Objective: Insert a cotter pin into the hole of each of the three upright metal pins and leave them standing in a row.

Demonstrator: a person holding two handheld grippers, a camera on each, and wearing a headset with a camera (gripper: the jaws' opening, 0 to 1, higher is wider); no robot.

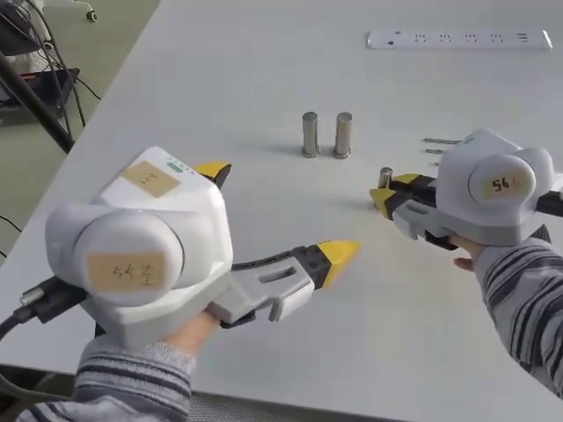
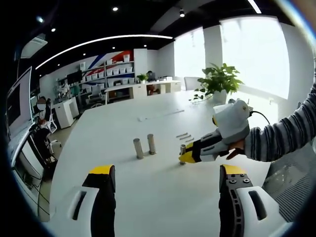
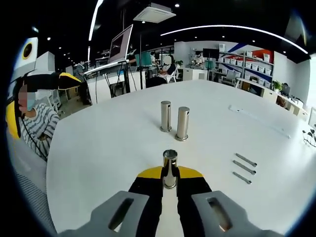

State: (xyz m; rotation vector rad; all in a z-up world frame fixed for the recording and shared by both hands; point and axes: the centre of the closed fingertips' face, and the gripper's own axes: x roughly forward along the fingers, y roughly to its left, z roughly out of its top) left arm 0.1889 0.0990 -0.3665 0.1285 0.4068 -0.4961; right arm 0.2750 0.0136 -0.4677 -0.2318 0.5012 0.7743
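On my right claw (image 1: 396,195) a tape label (image 1: 501,184) reads "56"; its jaws pinch one metal pin (image 3: 170,165) upright on the surface (image 3: 98,148). My left claw (image 2: 165,173) gapes wide, holding nothing.

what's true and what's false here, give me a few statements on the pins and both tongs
1. Two metal pins stand upright side by side on the table. True.
2. The left tongs are shut on one of them. False: they are open, hold nothing, and are well short of the pins.
3. The right tongs are shut on the third metal pin, which stands upright. True.
4. The three cotter pins sit in the pins' holes. False: they lie loose on the table, off to one side.
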